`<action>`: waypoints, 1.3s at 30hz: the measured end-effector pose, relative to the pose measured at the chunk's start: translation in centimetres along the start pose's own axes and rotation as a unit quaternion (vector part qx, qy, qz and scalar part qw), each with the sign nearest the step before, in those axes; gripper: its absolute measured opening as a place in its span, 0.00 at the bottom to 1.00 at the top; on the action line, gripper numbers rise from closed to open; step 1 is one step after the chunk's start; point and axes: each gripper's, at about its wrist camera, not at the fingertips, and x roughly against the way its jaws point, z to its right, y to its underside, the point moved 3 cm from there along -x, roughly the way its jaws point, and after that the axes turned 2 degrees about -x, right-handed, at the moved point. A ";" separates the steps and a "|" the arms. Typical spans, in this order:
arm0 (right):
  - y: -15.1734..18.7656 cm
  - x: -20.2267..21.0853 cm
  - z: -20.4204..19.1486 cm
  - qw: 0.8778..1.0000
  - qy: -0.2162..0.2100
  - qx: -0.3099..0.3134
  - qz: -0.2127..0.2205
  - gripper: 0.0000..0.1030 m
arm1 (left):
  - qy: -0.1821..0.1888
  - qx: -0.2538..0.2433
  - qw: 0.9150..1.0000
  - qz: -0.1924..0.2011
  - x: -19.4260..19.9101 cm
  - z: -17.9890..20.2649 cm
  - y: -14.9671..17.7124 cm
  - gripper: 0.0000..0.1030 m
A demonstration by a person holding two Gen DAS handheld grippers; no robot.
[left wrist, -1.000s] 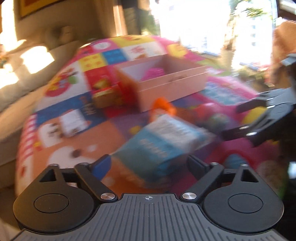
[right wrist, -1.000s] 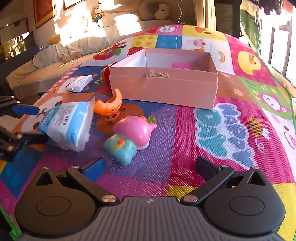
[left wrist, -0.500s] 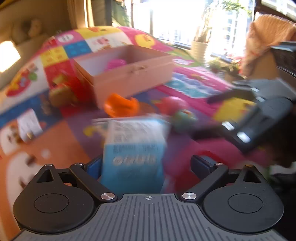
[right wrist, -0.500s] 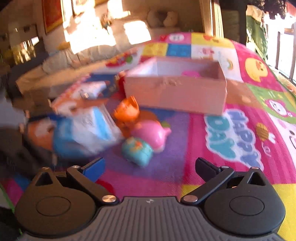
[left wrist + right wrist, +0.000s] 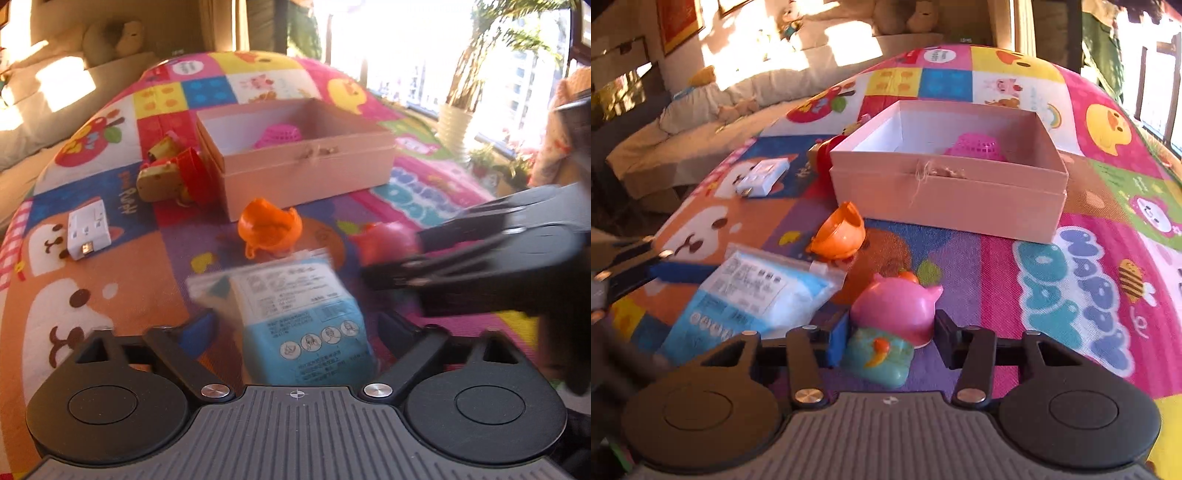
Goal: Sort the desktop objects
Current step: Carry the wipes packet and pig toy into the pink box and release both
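In the left wrist view, the left gripper [image 5: 295,325] had its jaws closing around the blue mask packet [image 5: 303,321], which lay on the mat [image 5: 110,266] short of the pink box [image 5: 306,166]; a grip across the packet's full middle looked safest. In the right wrist view, the right gripper [image 5: 892,334] was closing its jaws on the pink toy [image 5: 895,306], and squeezing its round body above the teal toy [image 5: 879,354] seemed wise.
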 end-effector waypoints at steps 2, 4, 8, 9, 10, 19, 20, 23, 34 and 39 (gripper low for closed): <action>0.3 1.4 0.0 1.000 0.002 0.009 0.005 0.46 | -0.008 -0.002 1.000 -0.008 -0.3 0.1 0.2 0.62; 0.4 3.3 0.2 1.000 0.002 0.016 0.015 0.46 | -0.010 -0.014 1.000 -0.003 0.3 0.5 0.4 0.57; -1.5 8.8 0.6 0.997 0.009 0.032 0.076 0.46 | -0.004 -0.033 0.997 0.067 4.7 0.8 -2.6 0.56; -2.4 10.4 0.6 0.994 0.012 0.037 0.102 0.46 | -0.011 -0.039 0.994 0.098 6.3 0.7 -3.9 0.56; -3.4 12.0 0.7 0.991 0.014 0.040 0.126 0.46 | -0.017 -0.043 0.991 0.128 7.9 0.6 -5.3 0.56; -10.9 17.5 2.5 0.969 0.047 0.055 0.236 0.46 | -0.027 -0.043 0.974 0.220 10.0 -1.9 -13.8 0.56; -11.6 17.1 3.0 0.969 0.048 0.052 0.236 0.46 | -0.020 -0.036 0.975 0.216 9.0 -2.2 -14.6 0.56; -13.8 15.2 4.9 0.974 0.042 0.024 0.223 0.46 | 0.019 -0.001 0.980 0.198 5.1 -3.4 -16.7 0.56; -17.8 0.3 10.0 0.991 -0.007 -0.063 0.118 0.64 | 0.053 0.060 0.989 0.124 -6.4 -7.4 -16.6 0.84; -16.0 -2.7 10.2 0.994 0.010 -0.061 0.094 0.64 | 0.001 0.066 0.992 0.105 -4.9 -10.2 -11.1 0.92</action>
